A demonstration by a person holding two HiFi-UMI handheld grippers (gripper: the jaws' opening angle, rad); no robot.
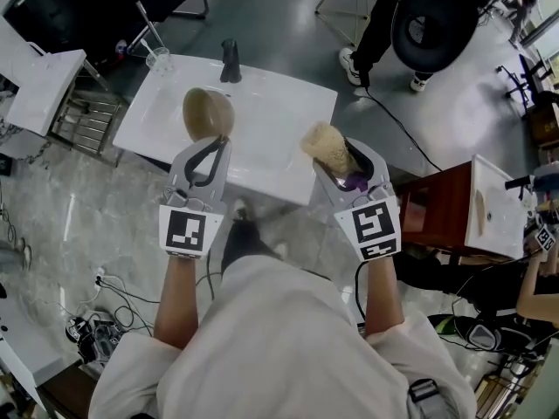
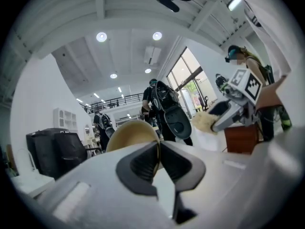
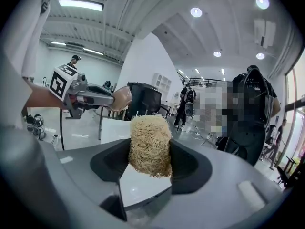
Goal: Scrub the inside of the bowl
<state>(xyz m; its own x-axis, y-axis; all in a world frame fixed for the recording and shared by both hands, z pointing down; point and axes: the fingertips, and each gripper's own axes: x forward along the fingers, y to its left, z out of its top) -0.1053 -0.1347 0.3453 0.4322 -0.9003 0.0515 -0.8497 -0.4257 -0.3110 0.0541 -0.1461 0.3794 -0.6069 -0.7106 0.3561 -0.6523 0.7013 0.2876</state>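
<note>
Head view looks down on both hands raised over a white bench (image 1: 271,160), with the two tools side by side and well apart. The left claw (image 1: 210,144) is pressed almost together on the thin rim of a tan bowl (image 1: 207,112), which sticks out past its tips, away from the person. The right claw (image 1: 345,160) is spread wide and pinches a coarse, straw-coloured scrub pad (image 1: 327,147) between its pads; the pad stands proud of the tips. The coming move turns on one thing: the bowl lies to the left of the right claw, at about the same height, with open air between pad and bowl. The right hand is the one that has to cross over, or the left must bring the bowl to it. The bowl is held edge-on in the left claw, so its flat round face lines up with the claw's own line. I cannot tell for sure from these views whether the hollow side is turned toward the pad. Neither bowl nor pad touches the bench. Beyond the left claw, a clear glass (image 1: 159,59) and a dark upright fitting (image 1: 230,62) stand at the bench's far edge. Around it is a glossy grey floor (image 1: 288,24), with a person (image 1: 384,24) standing beyond the right claw.
</note>
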